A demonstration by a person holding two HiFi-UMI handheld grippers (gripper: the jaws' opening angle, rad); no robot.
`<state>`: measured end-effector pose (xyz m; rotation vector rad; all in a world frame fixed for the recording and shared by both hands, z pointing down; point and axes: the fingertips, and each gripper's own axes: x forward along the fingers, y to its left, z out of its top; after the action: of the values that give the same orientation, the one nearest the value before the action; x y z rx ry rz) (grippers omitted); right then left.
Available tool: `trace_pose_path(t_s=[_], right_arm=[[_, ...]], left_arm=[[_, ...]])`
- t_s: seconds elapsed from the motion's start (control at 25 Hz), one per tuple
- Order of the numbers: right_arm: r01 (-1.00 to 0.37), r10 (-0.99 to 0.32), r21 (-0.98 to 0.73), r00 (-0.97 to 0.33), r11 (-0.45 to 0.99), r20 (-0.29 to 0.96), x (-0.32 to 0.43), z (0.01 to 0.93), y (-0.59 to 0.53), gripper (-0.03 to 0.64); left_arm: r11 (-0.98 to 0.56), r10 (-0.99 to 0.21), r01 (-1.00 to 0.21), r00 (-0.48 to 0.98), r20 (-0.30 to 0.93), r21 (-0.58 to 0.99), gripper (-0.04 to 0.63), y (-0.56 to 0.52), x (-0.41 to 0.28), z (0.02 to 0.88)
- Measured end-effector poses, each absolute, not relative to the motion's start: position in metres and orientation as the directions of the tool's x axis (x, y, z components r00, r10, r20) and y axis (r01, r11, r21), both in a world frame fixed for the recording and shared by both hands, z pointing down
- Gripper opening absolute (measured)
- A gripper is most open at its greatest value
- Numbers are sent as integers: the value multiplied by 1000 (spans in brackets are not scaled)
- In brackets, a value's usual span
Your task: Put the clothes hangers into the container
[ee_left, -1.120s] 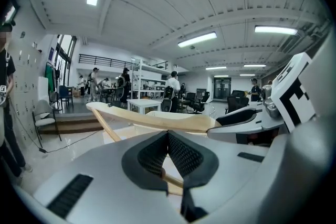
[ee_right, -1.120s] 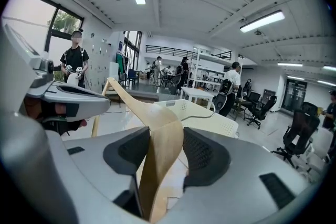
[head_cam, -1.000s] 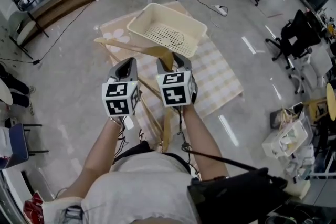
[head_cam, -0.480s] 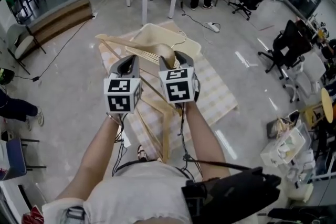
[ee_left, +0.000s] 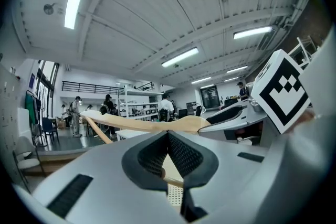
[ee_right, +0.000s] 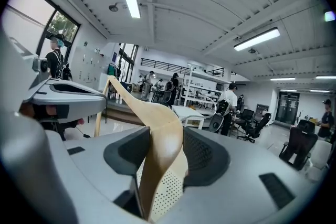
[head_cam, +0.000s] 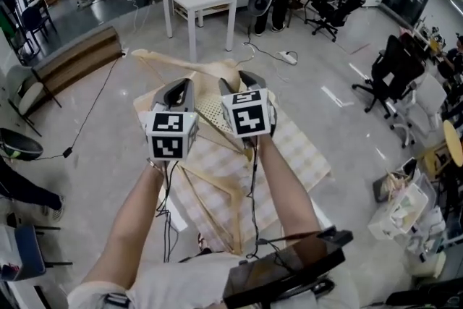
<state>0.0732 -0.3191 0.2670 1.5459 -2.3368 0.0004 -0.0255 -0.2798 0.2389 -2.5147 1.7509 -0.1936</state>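
R gripper point(ee_right: 167, 134) clamped on hanger point(ee_right: 152, 113) neck; L gripper point(ee_left: 168, 134) pinching its rod. Container point(head_cam: 210, 111) below btwn them; open floor point(head_cam: 108, 127) around.

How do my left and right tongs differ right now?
The right tongs stand wide, clamped on the broad middle of the pale wooden clothes hanger; the left tongs meet at their tips. The right tongs' hold is plain; a thin wooden bar crosses the gap behind the left tips, grip unclear. Both are held side by side above the cream perforated plastic basket.
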Motion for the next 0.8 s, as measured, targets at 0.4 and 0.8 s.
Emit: trace_pose_path(t_s=[0.4,0.8], right_arm=[[-898,-893,158,-362,411,267,71,275,-409,204],[-880,-871,197,-350,432,346,87,369,-475,204]], left_arm=[[-372,-928,-918,369,46,-134,8,-359,-27,241],[-381,-909,-925,371,192,-16,8,-411,-21,347]])
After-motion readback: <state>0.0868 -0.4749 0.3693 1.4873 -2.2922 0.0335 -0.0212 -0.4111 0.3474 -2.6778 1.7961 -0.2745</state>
